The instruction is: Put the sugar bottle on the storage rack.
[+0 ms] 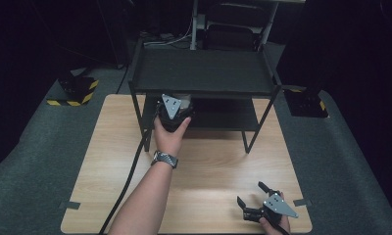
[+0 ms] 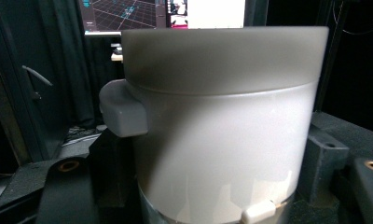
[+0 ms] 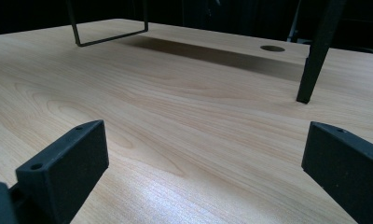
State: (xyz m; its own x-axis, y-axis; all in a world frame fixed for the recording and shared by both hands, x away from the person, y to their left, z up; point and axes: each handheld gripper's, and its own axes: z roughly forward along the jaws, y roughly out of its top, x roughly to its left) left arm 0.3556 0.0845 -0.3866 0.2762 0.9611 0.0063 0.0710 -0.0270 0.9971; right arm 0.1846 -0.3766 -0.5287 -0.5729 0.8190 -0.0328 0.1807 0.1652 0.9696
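Beside the black two-tier metal rack (image 1: 204, 73), keep the left claw (image 1: 177, 111) pinching the white lidded plastic jar (image 2: 222, 126) level, the right claw (image 1: 255, 203) resting spread.

The black shelf rack (image 1: 204, 73) blocks the table's (image 1: 208, 166) far edge; a pale container (image 2: 222, 126) sits close between the left tool's (image 1: 174, 115) jaws. Bare wood lies ahead of the right tool (image 3: 203, 172), up to a rack leg (image 3: 315, 56)
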